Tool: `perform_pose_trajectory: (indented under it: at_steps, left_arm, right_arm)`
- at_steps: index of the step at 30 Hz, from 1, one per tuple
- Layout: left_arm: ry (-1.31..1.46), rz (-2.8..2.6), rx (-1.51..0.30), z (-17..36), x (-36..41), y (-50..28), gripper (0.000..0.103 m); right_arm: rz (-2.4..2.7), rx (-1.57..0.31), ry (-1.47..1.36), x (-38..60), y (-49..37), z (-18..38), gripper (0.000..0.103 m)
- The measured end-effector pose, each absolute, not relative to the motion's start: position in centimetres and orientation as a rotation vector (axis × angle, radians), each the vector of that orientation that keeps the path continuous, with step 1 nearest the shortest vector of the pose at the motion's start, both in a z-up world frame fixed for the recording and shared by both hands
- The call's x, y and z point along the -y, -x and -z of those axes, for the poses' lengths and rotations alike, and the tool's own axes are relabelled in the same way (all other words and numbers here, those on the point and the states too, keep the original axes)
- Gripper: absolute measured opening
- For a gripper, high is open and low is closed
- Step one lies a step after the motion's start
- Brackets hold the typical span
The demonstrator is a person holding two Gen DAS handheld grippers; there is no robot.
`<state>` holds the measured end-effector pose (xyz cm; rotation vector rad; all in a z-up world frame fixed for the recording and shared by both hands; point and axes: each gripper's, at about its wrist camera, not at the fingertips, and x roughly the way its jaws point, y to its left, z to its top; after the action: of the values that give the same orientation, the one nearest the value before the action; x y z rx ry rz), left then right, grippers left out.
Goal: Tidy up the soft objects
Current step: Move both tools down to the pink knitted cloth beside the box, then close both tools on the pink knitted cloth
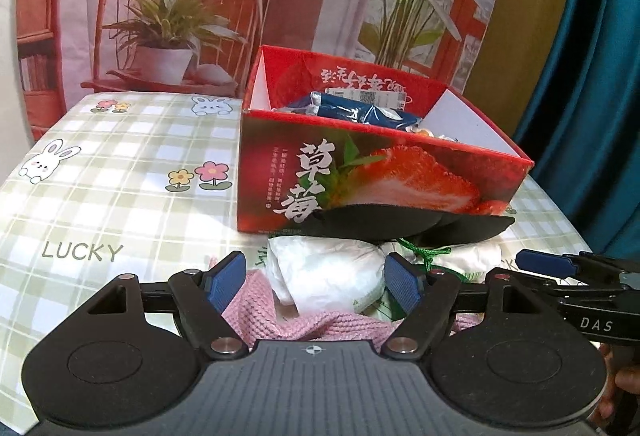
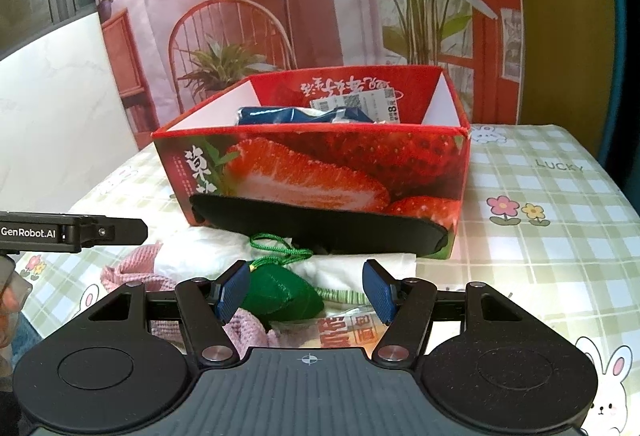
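Here, both tongs are held wide open w/ nothing gripped. In the right wrist view, the right gripper (image 2: 308, 292) is seen w/ the green pouch (image 2: 280, 300) between its pads, nearer the 9 o'clock pad, long axis approx 10-to-4; this hand is judged nearer. The left gripper (image 1: 316, 286) is lined up on the white bag (image 1: 328, 276), over the pink cloth (image 1: 312, 324). The red box (image 1: 360, 163) sits at 12 o'clock, a blue packet (image 1: 360, 113) inside. The pouch body is hidden in the left wrist view; only its cord shows.
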<state>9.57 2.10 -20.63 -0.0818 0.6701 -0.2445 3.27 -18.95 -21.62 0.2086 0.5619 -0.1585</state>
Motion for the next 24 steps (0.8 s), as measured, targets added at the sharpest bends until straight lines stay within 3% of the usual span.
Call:
perform_pose_trajectory:
  at_steps: [17, 24]
  left_arm:
    - [0.105, 0.268, -0.829, 23.5, -2.4, -10.5, 0.078]
    - [0.151, 0.268, -0.875, 24.6, -3.4, -10.6, 0.078]
  right_arm:
    - [0.054, -0.668, -0.159, 16.5, -3.9, 22.2, 0.059]
    - [0.036, -0.683, -0.139, 15.7, -3.6, 22.1, 0.047]
